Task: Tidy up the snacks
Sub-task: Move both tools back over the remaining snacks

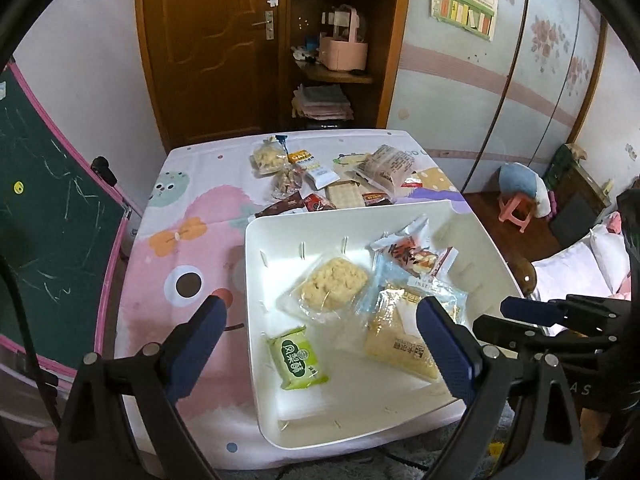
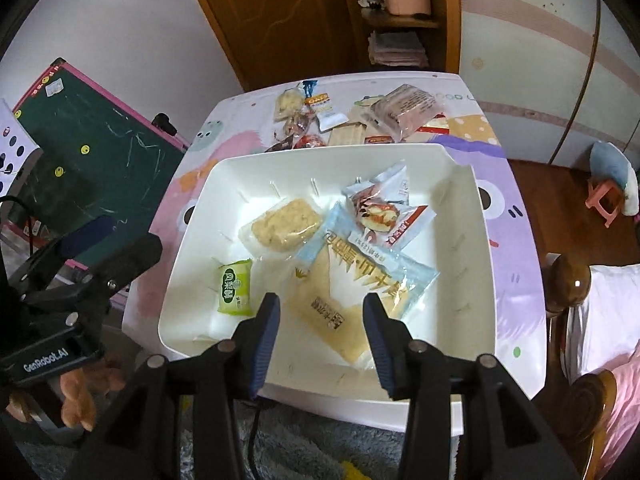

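A white bin sits at the near edge of a small table covered in a pink cartoon-print cloth, holding five wrapped snacks. Inside the bin, a green packet lies toward its near left corner, a clear-wrapped pale cake toward its middle, a red-and-white pastry packet toward its far right, and a pale blue wrapper overlapping a yellowish packet at its near right. The left gripper hangs over the bin's left rim with jaws spread wide and nothing between them. The right gripper hovers over the bin's near edge, jaws partly apart above the yellowish packet, not pressing on it. Beyond the bin's far wall a heap of unsorted snacks waits, its nearest packets cut off by that wall and their labels too small to read.
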### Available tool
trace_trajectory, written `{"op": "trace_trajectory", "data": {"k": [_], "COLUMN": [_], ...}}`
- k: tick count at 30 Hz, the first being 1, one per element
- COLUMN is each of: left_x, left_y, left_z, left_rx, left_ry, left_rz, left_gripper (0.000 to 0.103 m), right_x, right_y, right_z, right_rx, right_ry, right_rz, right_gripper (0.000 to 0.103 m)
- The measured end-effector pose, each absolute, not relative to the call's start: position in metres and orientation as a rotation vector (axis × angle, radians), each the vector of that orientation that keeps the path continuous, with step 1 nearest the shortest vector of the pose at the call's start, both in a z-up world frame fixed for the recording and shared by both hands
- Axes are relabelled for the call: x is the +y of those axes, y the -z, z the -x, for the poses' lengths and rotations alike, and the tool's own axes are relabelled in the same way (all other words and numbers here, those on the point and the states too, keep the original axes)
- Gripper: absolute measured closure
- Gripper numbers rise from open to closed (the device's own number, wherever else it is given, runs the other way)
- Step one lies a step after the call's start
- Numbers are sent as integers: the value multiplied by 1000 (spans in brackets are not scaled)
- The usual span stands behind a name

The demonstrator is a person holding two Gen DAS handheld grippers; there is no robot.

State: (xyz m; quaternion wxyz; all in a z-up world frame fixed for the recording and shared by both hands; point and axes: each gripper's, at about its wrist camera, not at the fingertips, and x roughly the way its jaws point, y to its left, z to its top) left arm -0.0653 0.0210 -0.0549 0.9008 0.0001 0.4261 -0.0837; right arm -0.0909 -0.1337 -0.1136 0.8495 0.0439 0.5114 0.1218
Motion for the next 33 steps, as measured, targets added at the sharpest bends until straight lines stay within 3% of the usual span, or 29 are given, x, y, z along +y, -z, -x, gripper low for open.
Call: {"op": "trace_trajectory", "data": {"k": [19,26,33], "left_x": [14,23,34], "left_y": [55,16,-53], "left_z": [56,41,7], "left_rx": [901,827,739], "left_ry": [181,158,149], "left_rz": [-33,-104,-188], "left_gripper": [9,9,9], "right_x": [-134,-145,-159], "right_y": [116,98,27], "right_z": [87,70,42], "right_rx": [1076,1015,867], "right_ry": [-260,-228,-218], "right_rz": [-98,-71,-7], "right_gripper": [60,60,60]}}
